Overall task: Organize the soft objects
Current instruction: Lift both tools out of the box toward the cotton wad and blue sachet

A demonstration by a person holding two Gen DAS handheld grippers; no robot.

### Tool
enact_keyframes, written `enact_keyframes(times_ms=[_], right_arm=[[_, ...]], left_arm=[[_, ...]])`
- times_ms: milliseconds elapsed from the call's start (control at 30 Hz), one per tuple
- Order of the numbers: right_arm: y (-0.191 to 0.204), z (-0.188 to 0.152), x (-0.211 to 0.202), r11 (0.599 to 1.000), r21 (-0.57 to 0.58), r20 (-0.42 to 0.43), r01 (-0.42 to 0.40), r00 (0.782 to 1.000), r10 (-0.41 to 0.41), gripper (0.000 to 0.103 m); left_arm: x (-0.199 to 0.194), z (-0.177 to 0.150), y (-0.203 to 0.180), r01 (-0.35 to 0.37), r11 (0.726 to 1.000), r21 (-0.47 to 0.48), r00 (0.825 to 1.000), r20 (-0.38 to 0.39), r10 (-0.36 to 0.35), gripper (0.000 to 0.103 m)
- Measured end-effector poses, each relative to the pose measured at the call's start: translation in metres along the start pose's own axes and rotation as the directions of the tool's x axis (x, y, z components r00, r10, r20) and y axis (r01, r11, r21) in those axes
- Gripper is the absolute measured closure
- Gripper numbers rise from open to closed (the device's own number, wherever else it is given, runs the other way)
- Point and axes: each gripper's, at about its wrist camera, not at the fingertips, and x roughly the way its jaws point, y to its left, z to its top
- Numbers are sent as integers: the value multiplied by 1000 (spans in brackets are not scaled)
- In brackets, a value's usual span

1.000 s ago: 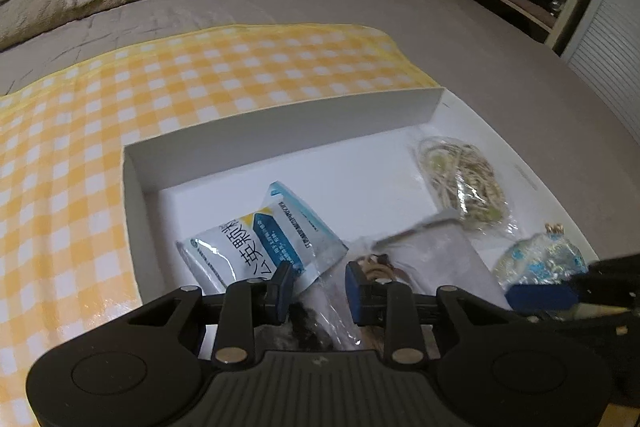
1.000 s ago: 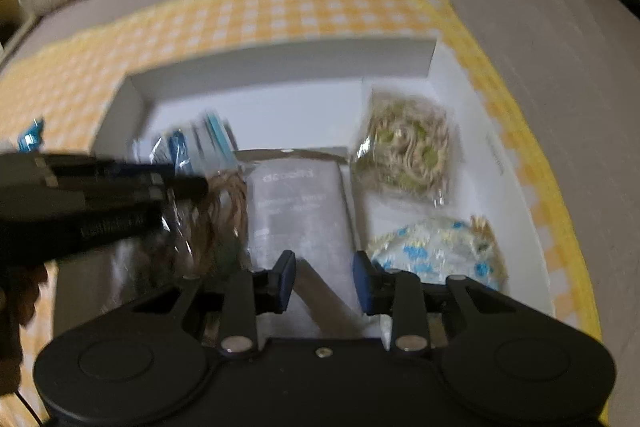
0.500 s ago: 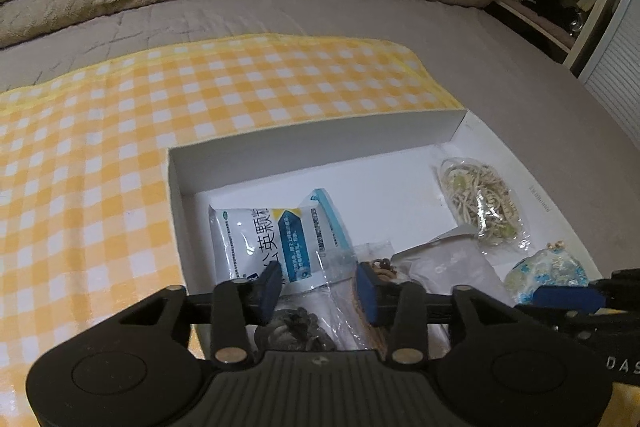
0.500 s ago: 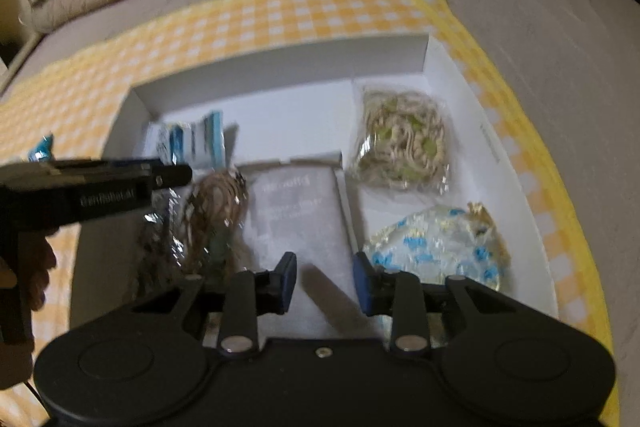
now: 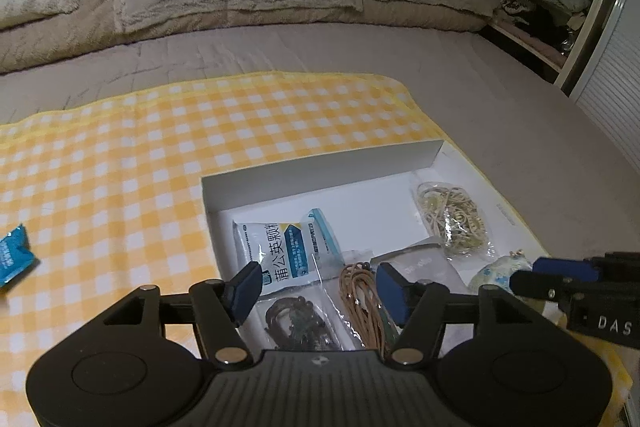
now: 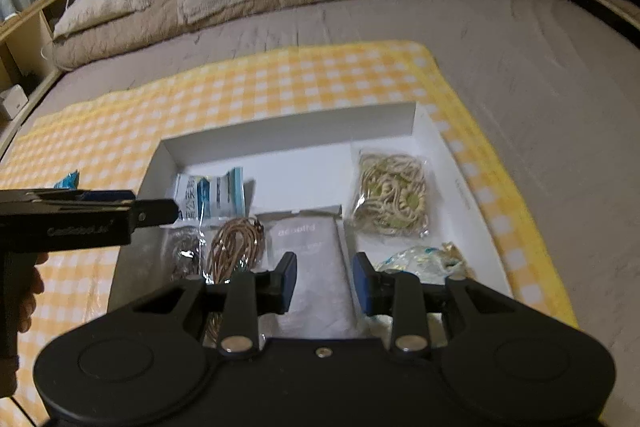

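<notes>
Left gripper (image 5: 316, 285) jaws just opening, empty; right gripper (image 6: 323, 281) closed, empty.

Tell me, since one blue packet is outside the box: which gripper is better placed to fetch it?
Left, probably. The blue packet lies on its side of the box, and the left gripper is open and empty.
</notes>
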Motion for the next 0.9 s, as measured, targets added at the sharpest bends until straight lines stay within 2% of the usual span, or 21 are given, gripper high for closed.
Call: enact_keyframes(times_ms=[133, 367, 433, 500, 733, 833, 867, 900], right_arm=[[-2, 0, -12, 1000, 2, 36, 7, 999, -8, 68], [-4, -3, -33, 999, -12, 96, 33, 995, -31, 54], [-4, -5, -38, 999, -16, 108, 32, 994, -30, 48], [-3, -7, -43, 999, -29, 129, 40, 991, -36, 35], [1, -11, -56, 997, -55, 180, 63, 982, -52, 20], [3, -13, -60, 995, -60, 194, 76, 979, -63, 8], [3, -14, -61, 995, -53, 200, 80, 977, -68, 1], [3, -14, -62, 995, -46, 210, 84, 975, -73, 0]], left_arm=[[-16, -4, -2, -9, 1000, 6, 1000, 16, 9, 28], [-41, -10, -6, -19, 1000, 12, 998, 54, 18, 15], [-46, -12, -7, -23, 1000, 11, 998, 62, 22, 11], [-52, -14, -8, -31, 999, 12, 997, 70, 30, 8], [-69, -23, -8, -66, 998, 13, 993, 97, 64, 0], [-75, -27, -5, -87, 996, 13, 990, 109, 86, 0], [-77, -27, -2, -93, 996, 11, 990, 112, 91, 0], [-78, -28, 0, -100, 995, 9, 989, 115, 98, 0]])
